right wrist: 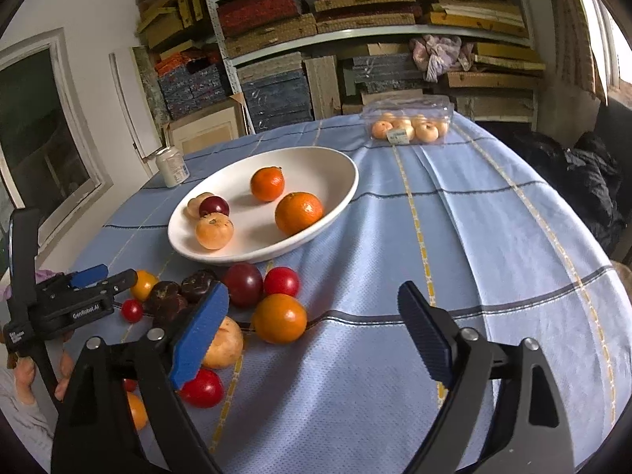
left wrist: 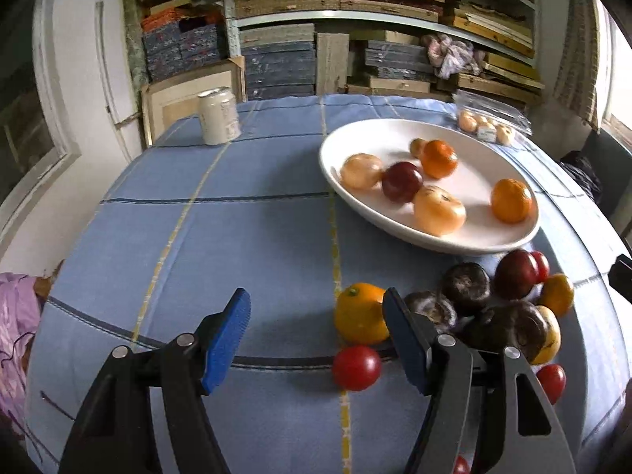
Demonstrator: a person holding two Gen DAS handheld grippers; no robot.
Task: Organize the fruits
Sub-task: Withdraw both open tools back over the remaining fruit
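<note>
Two hand-held grippers spread, empty: left (left wrist: 316,335), right (right wrist: 316,335). White bowl (right wrist: 335,170) holds mandarins, pale fruits, plum.

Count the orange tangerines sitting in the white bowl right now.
2. One tangerine lies near the white bowl's front right rim; the other tangerine sits further back, toward the middle. The paler fruits beside them are not counted; none looks hidden.

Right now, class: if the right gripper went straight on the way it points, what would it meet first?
Probably only the blue tablecloth: the right gripper is open, with bare cloth between its fingers; depth is uncertain.
</note>
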